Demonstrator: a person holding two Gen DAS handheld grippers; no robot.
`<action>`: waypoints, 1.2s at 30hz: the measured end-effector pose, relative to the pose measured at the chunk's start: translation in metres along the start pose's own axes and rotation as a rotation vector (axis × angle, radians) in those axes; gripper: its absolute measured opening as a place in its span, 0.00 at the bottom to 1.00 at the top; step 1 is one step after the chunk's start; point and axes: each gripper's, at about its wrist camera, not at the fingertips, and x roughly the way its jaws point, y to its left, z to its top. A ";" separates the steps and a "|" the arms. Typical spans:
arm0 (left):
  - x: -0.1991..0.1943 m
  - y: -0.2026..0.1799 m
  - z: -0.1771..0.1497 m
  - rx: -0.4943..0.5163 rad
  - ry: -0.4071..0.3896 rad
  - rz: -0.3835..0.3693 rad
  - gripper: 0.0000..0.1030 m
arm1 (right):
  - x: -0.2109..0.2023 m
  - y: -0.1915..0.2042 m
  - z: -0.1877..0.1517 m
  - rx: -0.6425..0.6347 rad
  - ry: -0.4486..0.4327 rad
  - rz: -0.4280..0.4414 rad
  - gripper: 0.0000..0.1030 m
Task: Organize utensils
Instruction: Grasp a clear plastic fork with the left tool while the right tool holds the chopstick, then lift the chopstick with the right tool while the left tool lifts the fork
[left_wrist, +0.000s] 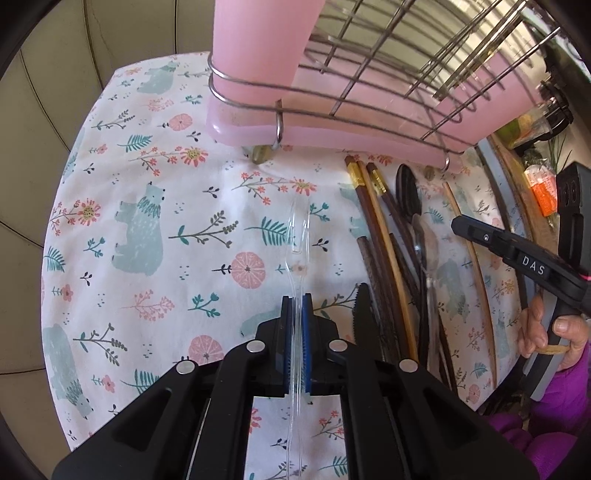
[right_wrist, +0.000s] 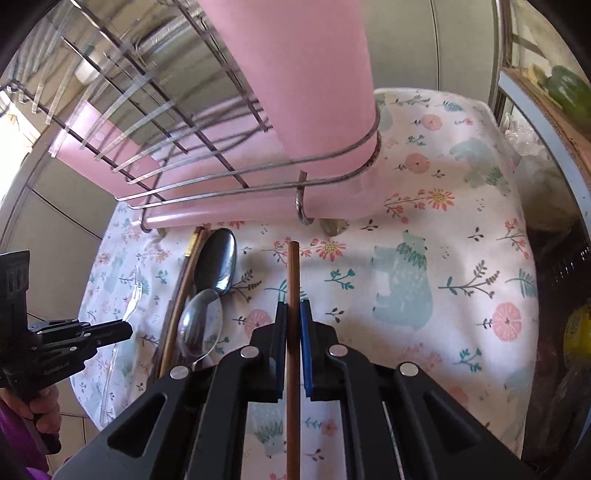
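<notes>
Both utensil handles (left_wrist: 295, 424) cut off below.

Pink rack (left_wrist: 258, 55) top past the edge; jumbled chopsticks (left_wrist: 384, 266), perhaps five.

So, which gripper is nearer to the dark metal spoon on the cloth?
Right. The right gripper, shut on a brown chopstick, is just beside the dark metal spoon. The left gripper, holding a clear fork, is beyond the chopsticks.

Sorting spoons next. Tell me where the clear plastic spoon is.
In the right wrist view the clear plastic spoon lies bowl-up on the floral cloth, left of the right gripper, just below the dark metal spoon.
</notes>
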 end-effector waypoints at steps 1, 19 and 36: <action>-0.006 0.001 -0.002 -0.005 -0.019 -0.009 0.04 | -0.005 0.001 -0.002 0.001 -0.021 0.008 0.06; -0.117 -0.019 -0.026 -0.029 -0.459 -0.106 0.04 | -0.129 0.022 -0.021 -0.049 -0.400 0.084 0.06; -0.221 -0.028 0.026 -0.051 -0.870 -0.178 0.04 | -0.251 0.031 0.064 -0.076 -0.792 0.112 0.06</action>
